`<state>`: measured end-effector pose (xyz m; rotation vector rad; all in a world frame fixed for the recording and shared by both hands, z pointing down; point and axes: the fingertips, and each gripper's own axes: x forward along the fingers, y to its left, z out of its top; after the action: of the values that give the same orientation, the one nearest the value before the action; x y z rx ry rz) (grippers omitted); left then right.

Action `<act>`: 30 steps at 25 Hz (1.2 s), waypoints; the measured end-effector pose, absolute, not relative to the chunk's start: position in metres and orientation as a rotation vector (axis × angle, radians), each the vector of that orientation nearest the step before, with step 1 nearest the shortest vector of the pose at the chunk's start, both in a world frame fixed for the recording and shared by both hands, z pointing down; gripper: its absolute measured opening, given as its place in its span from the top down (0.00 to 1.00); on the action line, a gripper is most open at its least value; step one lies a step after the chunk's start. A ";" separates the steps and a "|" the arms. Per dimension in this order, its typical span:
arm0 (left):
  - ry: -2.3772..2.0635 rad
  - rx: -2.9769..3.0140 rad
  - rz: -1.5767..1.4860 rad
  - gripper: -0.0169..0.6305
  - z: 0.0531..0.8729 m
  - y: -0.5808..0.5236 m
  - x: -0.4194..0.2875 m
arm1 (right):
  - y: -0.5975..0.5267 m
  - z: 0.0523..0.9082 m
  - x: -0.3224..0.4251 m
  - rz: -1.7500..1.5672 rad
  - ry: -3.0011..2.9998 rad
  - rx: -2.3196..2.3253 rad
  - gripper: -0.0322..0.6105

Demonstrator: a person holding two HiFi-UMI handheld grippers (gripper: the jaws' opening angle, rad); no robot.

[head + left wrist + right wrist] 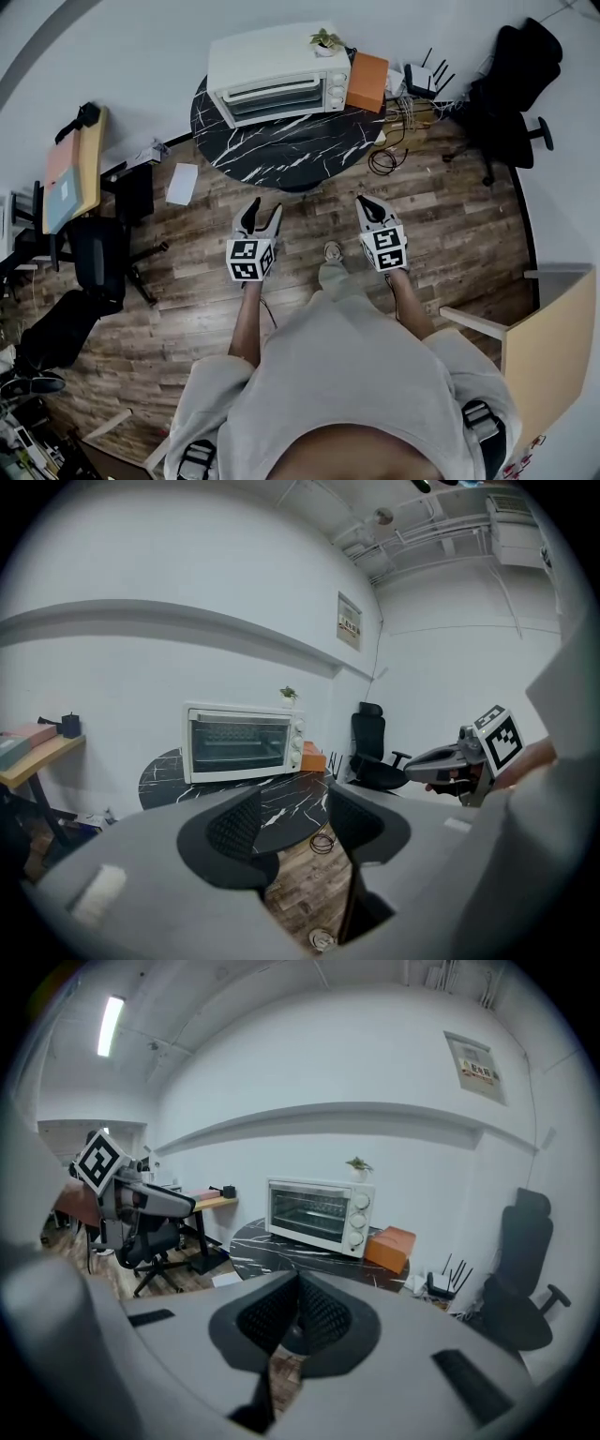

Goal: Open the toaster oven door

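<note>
Well ahead across the table point(281, 150), the toaster oven point(279, 80) faces my parted, empty left gripper point(262, 214); right gripper point(367, 204) pinched together.

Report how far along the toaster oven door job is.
Done: nothing; the toaster oven door is shut. In hand: nothing either; the left gripper has its jaws apart and empty, the right gripper has its jaws together and empty, both over the floor, short of the table. Left: reach the door, grip it, pull it open.
</note>
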<state>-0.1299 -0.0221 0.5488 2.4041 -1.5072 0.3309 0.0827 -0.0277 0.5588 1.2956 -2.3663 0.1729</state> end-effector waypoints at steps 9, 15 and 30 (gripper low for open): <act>-1.548 2.352 0.337 0.62 0.546 -0.082 -0.121 | -0.100 0.556 0.081 0.175 -2.408 1.205 0.93; -1.577 2.317 0.337 0.62 0.547 -0.118 -0.119 | -0.143 0.559 0.079 0.178 -2.430 1.149 0.93; -1.628 2.251 0.346 0.62 0.554 -0.183 -0.104 | -0.213 0.570 0.080 0.185 -2.469 1.021 0.93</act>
<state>-0.1037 -0.1830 0.5545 2.2514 -1.6283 0.3459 0.0800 -0.2126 0.5700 1.0214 -2.4690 0.1850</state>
